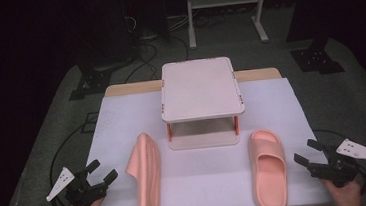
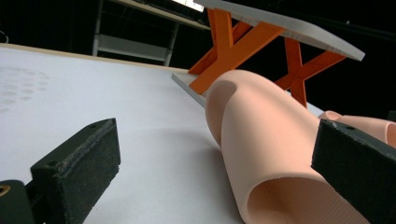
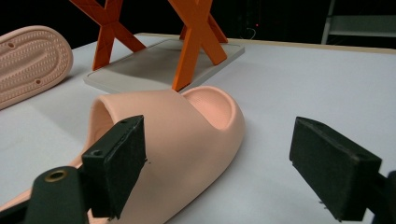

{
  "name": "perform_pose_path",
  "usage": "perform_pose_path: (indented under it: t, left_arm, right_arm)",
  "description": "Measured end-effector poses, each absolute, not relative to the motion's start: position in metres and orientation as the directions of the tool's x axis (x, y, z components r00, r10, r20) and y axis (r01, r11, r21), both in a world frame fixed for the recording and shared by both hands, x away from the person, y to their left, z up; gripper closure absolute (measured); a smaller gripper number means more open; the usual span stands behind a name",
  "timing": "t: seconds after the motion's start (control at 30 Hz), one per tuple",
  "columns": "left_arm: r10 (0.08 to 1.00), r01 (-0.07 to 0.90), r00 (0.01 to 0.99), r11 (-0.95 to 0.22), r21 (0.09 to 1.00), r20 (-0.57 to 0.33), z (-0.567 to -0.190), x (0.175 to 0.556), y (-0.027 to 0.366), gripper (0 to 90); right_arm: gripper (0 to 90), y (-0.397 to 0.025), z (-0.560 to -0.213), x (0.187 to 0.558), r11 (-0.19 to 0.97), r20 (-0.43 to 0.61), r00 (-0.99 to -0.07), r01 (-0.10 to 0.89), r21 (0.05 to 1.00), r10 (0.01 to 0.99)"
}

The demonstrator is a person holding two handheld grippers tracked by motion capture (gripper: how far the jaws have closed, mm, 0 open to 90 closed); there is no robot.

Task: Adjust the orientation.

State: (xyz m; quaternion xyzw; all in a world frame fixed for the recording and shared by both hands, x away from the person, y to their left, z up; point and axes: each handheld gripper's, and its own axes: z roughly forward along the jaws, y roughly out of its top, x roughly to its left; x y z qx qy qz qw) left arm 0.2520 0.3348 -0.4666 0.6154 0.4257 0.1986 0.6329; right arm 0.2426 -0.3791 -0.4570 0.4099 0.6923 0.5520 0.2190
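Two pink slide sandals lie on the white table cover [image 1: 212,173]. The left sandal [image 1: 147,179] rests on its side; in the left gripper view its strap [image 2: 261,135] arches close ahead. The right sandal [image 1: 268,168] sits sole down, toe end toward the rack; the right gripper view shows its strap [image 3: 177,130] just beyond the jaws. My left gripper [image 1: 101,172] is open at the table's front left, left of the tipped sandal and apart from it. At the front right, my right gripper [image 1: 307,152] is open, just right of the upright sandal.
A small two-level rack [image 1: 200,89] with a white top and orange X-shaped legs [image 2: 233,51] stands mid-table behind the sandals. Beyond the table are a grey floor with cables, dark stands and a white shelf frame [image 1: 225,1].
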Motion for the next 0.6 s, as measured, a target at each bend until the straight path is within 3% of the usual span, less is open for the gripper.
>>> perform_pose_path:
  t: [0.6]
  left_arm:
    - [0.778,0.338,0.585,0.023,0.941,-0.229,-0.473,0.25,0.324,3.9]
  right_arm:
    - [17.4,-0.373,-0.455,0.244,0.075,0.135,-0.582,0.322,0.944,0.802]
